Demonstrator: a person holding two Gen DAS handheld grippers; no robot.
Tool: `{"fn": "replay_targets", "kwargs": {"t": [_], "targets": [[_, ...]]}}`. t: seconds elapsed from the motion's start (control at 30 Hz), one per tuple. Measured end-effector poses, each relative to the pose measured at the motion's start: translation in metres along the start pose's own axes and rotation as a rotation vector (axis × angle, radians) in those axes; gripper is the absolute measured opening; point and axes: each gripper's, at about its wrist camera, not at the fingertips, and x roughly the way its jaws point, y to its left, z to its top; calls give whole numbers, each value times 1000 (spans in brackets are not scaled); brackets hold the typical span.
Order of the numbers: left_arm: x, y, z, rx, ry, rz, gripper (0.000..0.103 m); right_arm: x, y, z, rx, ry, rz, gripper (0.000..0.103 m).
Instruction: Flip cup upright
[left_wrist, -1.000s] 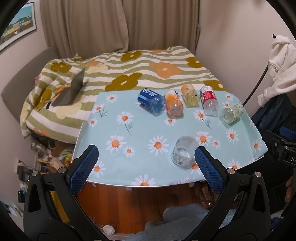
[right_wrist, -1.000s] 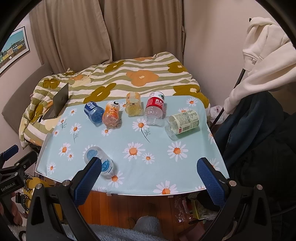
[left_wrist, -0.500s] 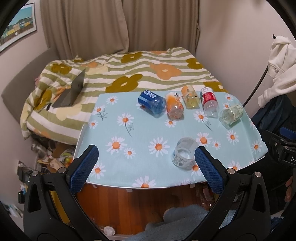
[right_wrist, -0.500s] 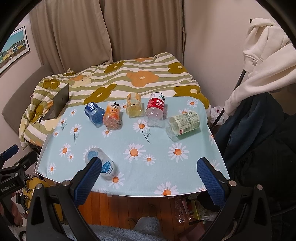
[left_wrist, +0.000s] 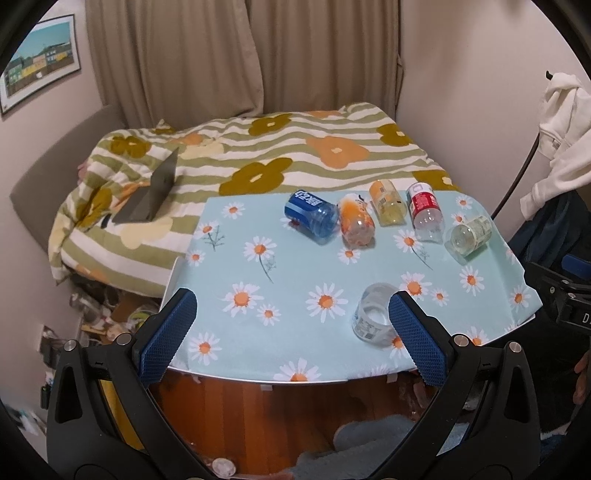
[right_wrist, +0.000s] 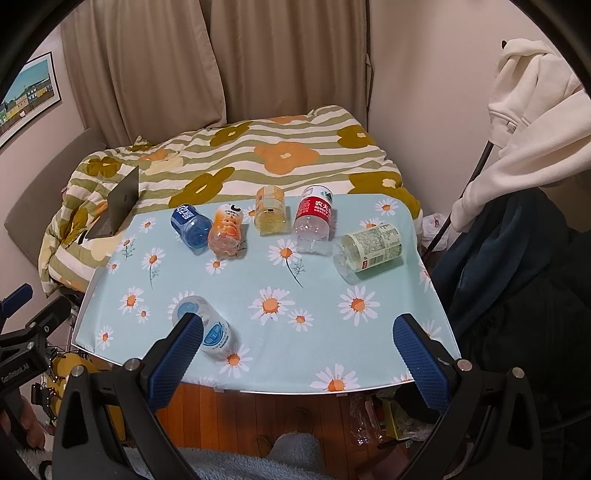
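One cup (left_wrist: 373, 316) lies alone near the front edge of the table (left_wrist: 229, 266); five others lie in a row (left_wrist: 384, 216) behind it.

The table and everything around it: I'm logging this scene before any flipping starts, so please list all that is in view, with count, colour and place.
Clear cup: 1, clear with a white-blue label, lying on its side near the table's front edge.
Blue-label cup: 1, lying, back row, far left.
Orange cup: 1, lying beside the blue one.
Yellow cup: 1, lying, back row, middle.
Red-label cup: 1, clear with red, lying.
Green-label cup: 1, pale, lying at the right.
Table: 1, light blue daisy cloth.
Bed: 1, striped flowered quilt, behind the table.
Laptop: 1, grey, on the bed.
Hoodie: 1, white, hanging at the right.
Left gripper: open, blue pads, empty.
Right gripper: open, blue pads, empty.
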Motion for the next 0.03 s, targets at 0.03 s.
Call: {"fn": "replay_targets", "kwargs": {"t": [0.03], "targets": [[0,1,-2,-3,-1,2,103,0,0,1,-3,-1,3,103]]}}
